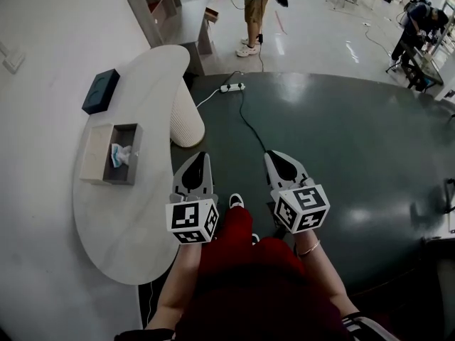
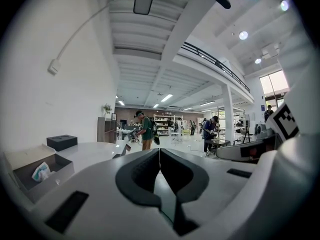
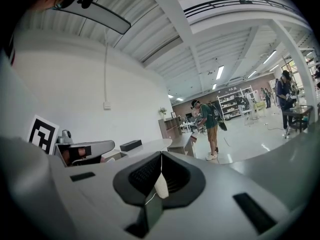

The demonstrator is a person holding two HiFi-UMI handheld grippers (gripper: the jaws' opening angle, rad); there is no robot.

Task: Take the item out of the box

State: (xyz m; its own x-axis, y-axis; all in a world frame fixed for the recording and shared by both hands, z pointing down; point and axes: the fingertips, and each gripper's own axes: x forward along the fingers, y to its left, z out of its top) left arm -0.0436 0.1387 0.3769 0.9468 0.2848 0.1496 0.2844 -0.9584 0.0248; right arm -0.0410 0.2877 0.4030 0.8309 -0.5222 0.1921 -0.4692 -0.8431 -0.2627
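item (image 1: 119, 155) in box (image 1: 122, 177), box on table (image 1: 135, 240)

1. A big white wall (image 2: 60, 99) runs down the left side of the room.
2. The floor (image 1: 313, 34) is pale and shiny, with a big dark round patch (image 1: 341, 155) on it.
3. A white curvy table (image 1: 135, 226) stands on a fat ribbed leg (image 1: 186, 119).
4. A shelf (image 1: 153, 2) stands by the wall, with a small plant (image 2: 106, 107) on top.
5. Long lights (image 3: 219, 72) shine on the white ceiling.
6. A dark railing (image 2: 215, 61) runs high up.
7. A tall window (image 2: 276, 84) glows bright on the right.
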